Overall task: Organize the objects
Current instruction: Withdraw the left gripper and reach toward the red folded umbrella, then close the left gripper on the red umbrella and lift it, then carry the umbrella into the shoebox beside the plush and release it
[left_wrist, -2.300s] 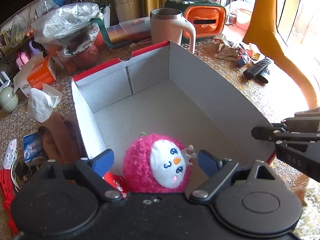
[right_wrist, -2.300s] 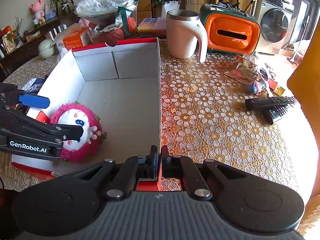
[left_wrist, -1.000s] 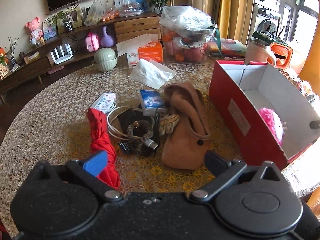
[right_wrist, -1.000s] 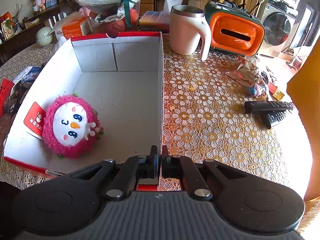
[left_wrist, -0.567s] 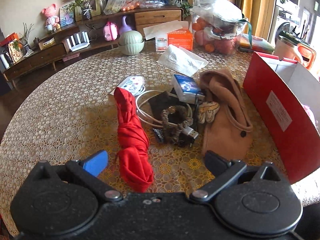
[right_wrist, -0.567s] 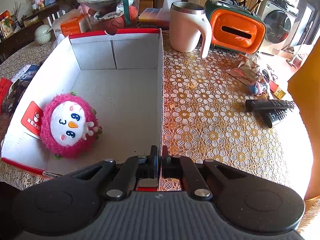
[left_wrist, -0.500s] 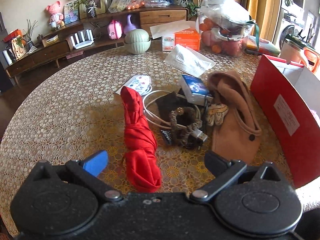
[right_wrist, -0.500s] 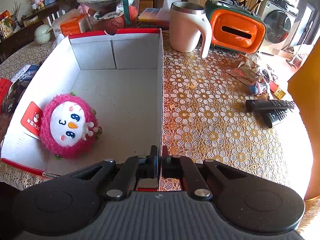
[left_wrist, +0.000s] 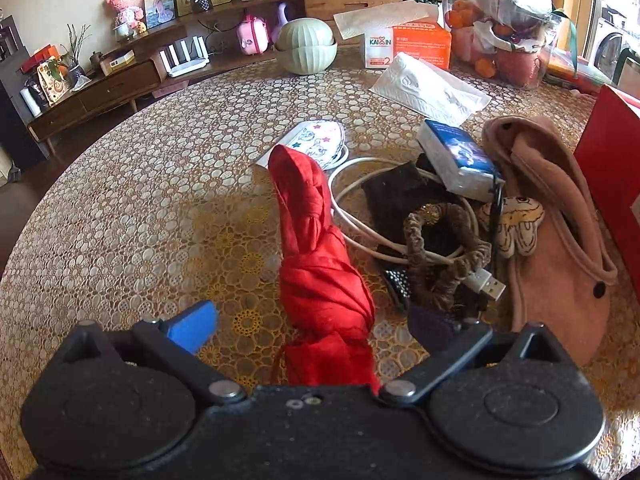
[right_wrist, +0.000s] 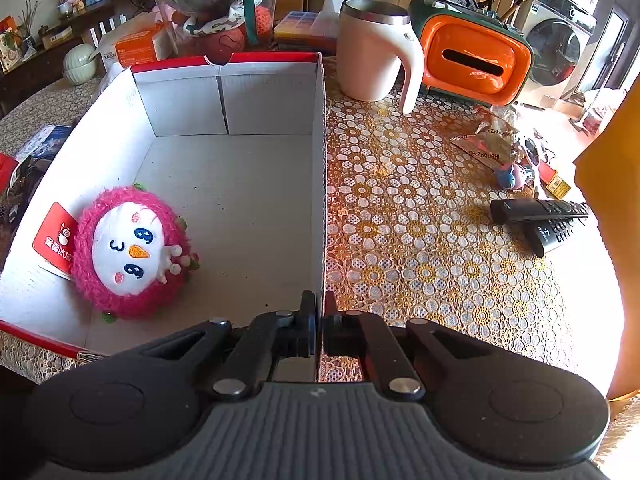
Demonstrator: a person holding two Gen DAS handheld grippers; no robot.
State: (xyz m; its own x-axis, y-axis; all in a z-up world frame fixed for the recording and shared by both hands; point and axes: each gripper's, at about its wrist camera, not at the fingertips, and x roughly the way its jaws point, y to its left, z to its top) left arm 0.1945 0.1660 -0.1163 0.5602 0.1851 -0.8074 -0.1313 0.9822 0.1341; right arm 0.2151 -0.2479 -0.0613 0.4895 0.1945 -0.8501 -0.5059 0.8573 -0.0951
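The left gripper (left_wrist: 312,326) stands wide open over the desk (left_wrist: 140,208), holding nothing; the near end of a twisted red cloth bundle (left_wrist: 320,276) lies between its blue-tipped left finger and dark right finger, touching neither. Ahead of it and to the right sits a tangle: a coiled white USB cable (left_wrist: 360,232), a brown braided band (left_wrist: 444,252), a small blue-and-white box (left_wrist: 460,156) and a tan felt pouch (left_wrist: 560,240). Further right rises the red outer wall of an open cardboard box (left_wrist: 612,184).

The right gripper (right_wrist: 317,320) is fully closed, pinching the near end of the white right wall of that box (right_wrist: 320,184). To its left, inside the box, a pink fluffy plush toy with a white face (right_wrist: 128,252) rests against the left wall. To its right, two black remote controls (right_wrist: 544,220) lie on the desk.
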